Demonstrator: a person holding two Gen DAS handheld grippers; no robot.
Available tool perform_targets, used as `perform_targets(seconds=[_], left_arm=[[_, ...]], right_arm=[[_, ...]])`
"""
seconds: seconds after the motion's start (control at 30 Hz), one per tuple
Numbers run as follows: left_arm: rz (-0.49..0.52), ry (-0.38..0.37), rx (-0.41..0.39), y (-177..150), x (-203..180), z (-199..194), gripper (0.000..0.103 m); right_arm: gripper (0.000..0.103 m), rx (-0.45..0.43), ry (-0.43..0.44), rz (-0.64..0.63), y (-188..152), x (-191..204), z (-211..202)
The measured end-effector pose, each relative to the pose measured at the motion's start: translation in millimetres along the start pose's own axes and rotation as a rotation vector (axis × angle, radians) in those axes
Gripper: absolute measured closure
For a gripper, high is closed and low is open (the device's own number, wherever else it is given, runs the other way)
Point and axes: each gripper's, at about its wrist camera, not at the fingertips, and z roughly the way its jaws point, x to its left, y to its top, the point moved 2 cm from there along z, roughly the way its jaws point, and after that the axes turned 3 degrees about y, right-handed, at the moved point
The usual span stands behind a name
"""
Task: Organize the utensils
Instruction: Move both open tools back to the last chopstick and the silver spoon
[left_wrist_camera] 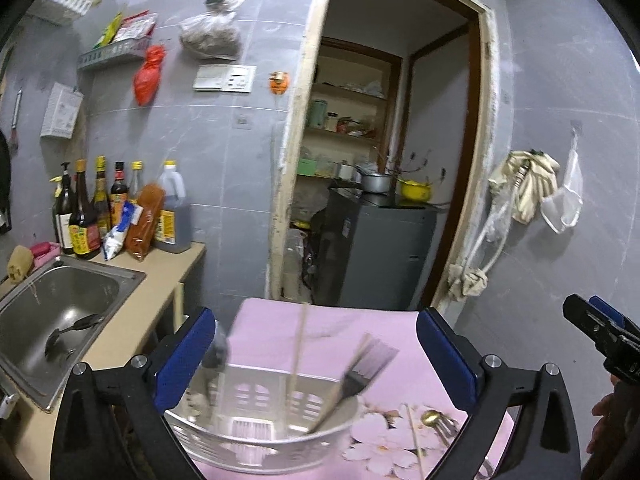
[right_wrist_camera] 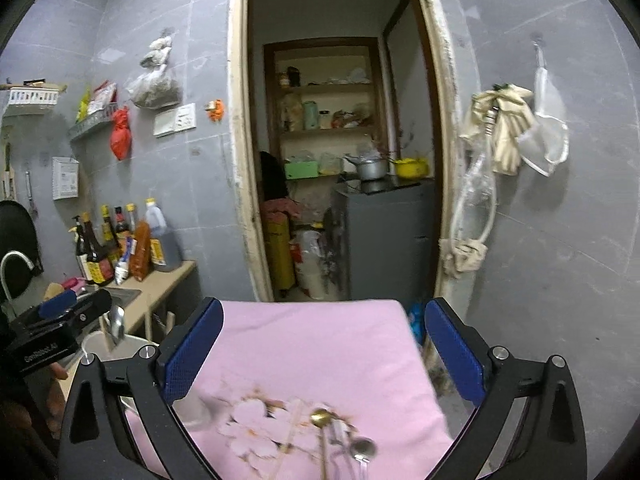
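A white slotted utensil basket (left_wrist_camera: 256, 432) stands on the pink flowered table cloth (left_wrist_camera: 328, 328), holding a chopstick (left_wrist_camera: 298, 352), a dark fork (left_wrist_camera: 356, 376) and a grey spoon (left_wrist_camera: 216, 356). My left gripper (left_wrist_camera: 316, 360) is open above the basket, empty. Loose on the cloth lie a gold spoon (left_wrist_camera: 430, 418), a chopstick (left_wrist_camera: 416, 440) and silver utensils (left_wrist_camera: 448, 432). My right gripper (right_wrist_camera: 324, 356) is open and empty above the gold spoon (right_wrist_camera: 320, 418) and silver spoons (right_wrist_camera: 362, 448). The basket's rim (right_wrist_camera: 100, 344) shows at the left of the right wrist view.
A steel sink (left_wrist_camera: 52, 312) with a ladle sits left, sauce bottles (left_wrist_camera: 96, 208) behind it on the counter. A doorway (right_wrist_camera: 340, 160) opens ahead onto shelves and a grey cabinet (right_wrist_camera: 384, 236). Cloths and a strainer hang on the right wall (right_wrist_camera: 516, 132).
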Motion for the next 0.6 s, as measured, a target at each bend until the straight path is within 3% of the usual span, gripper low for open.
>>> perform_targets(seconds=[0.33,0.6], left_arm=[[0.065,-0.066,0.052,-33,-61,1,0.001],[0.075,-0.081,0.138,-82,-93,27,0.001]], right_arm=[[0.004,0.072,-0.092,0.029,-31,-71,0],[0.004,0.211,-0.069,0.06,-84,-107,29]])
